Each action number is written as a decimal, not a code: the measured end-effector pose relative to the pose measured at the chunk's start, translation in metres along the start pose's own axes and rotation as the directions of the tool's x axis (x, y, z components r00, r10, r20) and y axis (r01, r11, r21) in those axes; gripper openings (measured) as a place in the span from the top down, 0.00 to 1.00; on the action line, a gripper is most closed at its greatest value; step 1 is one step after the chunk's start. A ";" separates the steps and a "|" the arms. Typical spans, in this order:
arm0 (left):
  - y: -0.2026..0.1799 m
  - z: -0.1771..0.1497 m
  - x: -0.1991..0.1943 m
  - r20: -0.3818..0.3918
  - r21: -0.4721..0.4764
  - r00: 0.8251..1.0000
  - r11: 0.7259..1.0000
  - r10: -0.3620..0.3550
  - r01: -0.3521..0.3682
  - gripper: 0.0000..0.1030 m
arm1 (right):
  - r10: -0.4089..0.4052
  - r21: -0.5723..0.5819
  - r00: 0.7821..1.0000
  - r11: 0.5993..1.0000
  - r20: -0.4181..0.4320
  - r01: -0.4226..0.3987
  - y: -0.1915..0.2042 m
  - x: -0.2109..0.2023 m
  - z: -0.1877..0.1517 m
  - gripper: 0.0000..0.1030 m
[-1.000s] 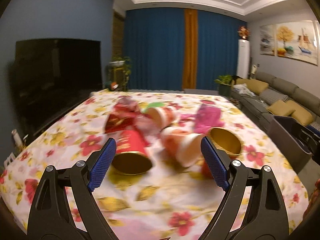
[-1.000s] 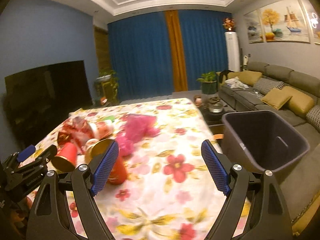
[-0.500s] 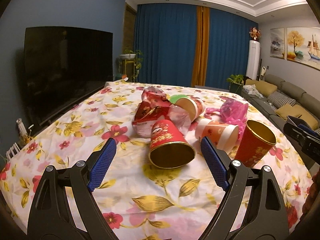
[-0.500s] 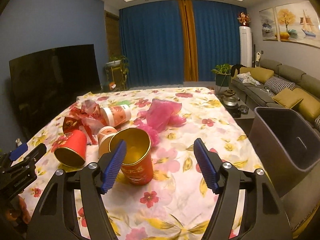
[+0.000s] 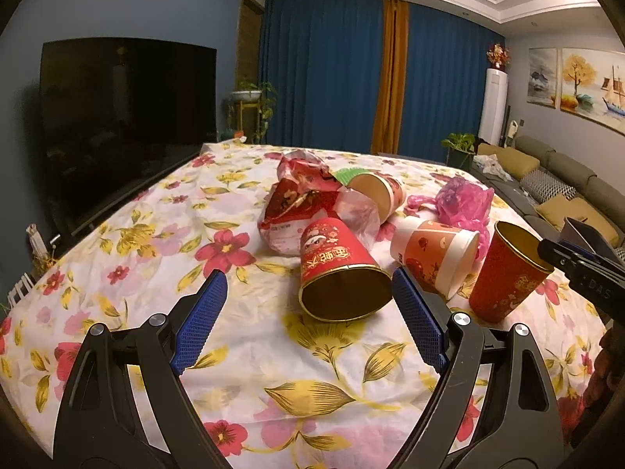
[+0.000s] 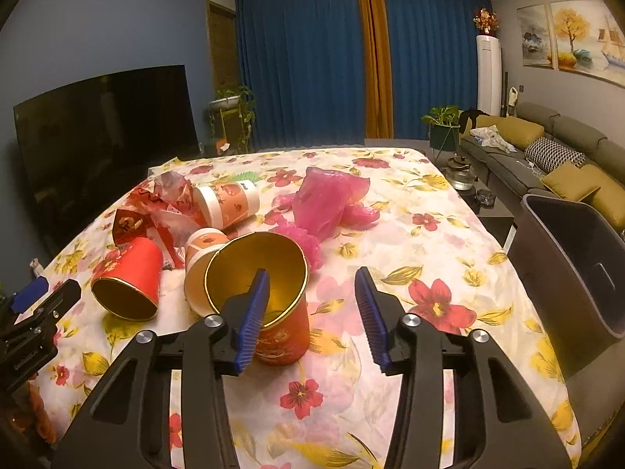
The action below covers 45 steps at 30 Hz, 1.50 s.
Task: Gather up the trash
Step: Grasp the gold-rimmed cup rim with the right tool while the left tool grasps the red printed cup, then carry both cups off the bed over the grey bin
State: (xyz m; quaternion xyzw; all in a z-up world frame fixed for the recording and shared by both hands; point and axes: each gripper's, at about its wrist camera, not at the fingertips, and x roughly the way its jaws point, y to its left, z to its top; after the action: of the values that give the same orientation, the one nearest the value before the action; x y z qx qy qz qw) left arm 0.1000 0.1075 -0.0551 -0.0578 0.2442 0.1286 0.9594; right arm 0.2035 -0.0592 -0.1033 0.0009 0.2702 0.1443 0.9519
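Observation:
Trash lies on the floral table (image 5: 164, 234). A red cup with a gold inside (image 5: 341, 269) lies on its side in front of my open left gripper (image 5: 308, 312); it also shows in the right wrist view (image 6: 129, 277). An upright red and gold cup (image 6: 265, 297) stands at my right gripper (image 6: 312, 312), whose left finger is inside the rim and right finger outside, apart. The same cup shows in the left wrist view (image 5: 508, 269). An orange and white cup (image 5: 437, 254), a second one (image 5: 383, 191), a crumpled red wrapper (image 5: 300, 195) and a pink plastic bag (image 6: 328, 203) lie behind.
A dark grey bin (image 6: 578, 273) stands off the table's right edge. A sofa (image 6: 547, 148) runs along the right wall, a television (image 5: 117, 117) along the left. A low table with a teapot (image 6: 463, 172) sits beyond the bin.
My right gripper has moved down and forward to the upright cup, its left finger now inside the rim, and its jaws have narrowed. My left gripper has edged closer to the lying cup.

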 end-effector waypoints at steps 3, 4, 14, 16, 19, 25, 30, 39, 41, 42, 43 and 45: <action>0.002 0.000 0.004 -0.018 -0.006 1.000 1.000 -0.002 0.002 0.18 | 0.007 -0.002 1.000 1.000 -0.014 -0.007 0.002 0.006 0.001 0.63; 0.002 0.001 0.007 -0.028 -0.009 1.000 1.000 -0.004 0.004 0.18 | 0.012 0.000 1.000 1.000 -0.020 -0.012 0.002 0.008 0.001 0.64; 0.010 0.002 0.034 -0.140 -0.039 0.990 0.999 -0.029 0.024 0.26 | 0.027 -0.006 0.998 1.000 -0.051 -0.027 0.004 0.016 -0.002 0.85; 0.012 0.002 0.042 -0.170 -0.054 0.984 0.998 -0.048 0.040 0.33 | 0.029 -0.005 0.998 1.000 -0.051 -0.029 0.004 0.015 -0.002 0.90; 0.015 0.002 0.053 -0.215 -0.080 0.974 0.995 -0.070 0.054 0.46 | 0.030 -0.003 0.998 1.000 -0.046 -0.030 0.003 0.013 -0.002 0.91; 0.018 0.000 0.062 -0.249 -0.101 0.965 0.993 -0.080 0.057 0.70 | 0.032 0.014 0.999 0.999 -0.025 -0.032 -0.001 0.005 -0.002 0.92; 0.021 0.000 0.067 -0.263 -0.123 0.961 0.991 -0.087 0.055 0.90 | 0.033 0.018 0.999 0.999 -0.003 -0.033 -0.002 -0.004 -0.002 0.92; 0.017 0.003 0.053 -0.194 -0.095 0.979 0.995 -0.057 0.039 0.98 | 0.038 0.023 0.999 0.999 0.022 -0.039 -0.003 -0.019 -0.002 0.92; 0.016 0.005 0.047 -0.180 -0.096 0.982 0.994 -0.062 0.045 0.98 | 0.040 0.024 0.999 0.999 0.028 -0.041 -0.004 -0.023 -0.001 0.92; 0.016 0.006 0.043 -0.172 -0.095 0.983 0.994 -0.063 0.048 0.98 | 0.041 0.024 0.999 0.999 0.032 -0.042 -0.004 -0.025 -0.001 0.92; 0.014 0.007 0.039 -0.161 -0.091 0.985 0.995 -0.061 0.047 0.98 | 0.041 0.023 0.998 0.999 0.037 -0.042 -0.004 -0.027 -0.001 0.92; 0.013 0.010 0.032 -0.142 -0.083 0.988 0.995 -0.057 0.045 0.98 | 0.043 0.022 0.998 0.999 0.047 -0.044 -0.005 -0.032 0.000 0.92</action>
State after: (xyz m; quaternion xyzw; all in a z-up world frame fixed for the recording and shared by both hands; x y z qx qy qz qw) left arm 0.1276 0.1287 -0.0625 -0.1115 0.3059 0.1090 0.9392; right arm 0.1787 -0.0727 -0.0869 0.0212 0.2493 0.1619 0.9546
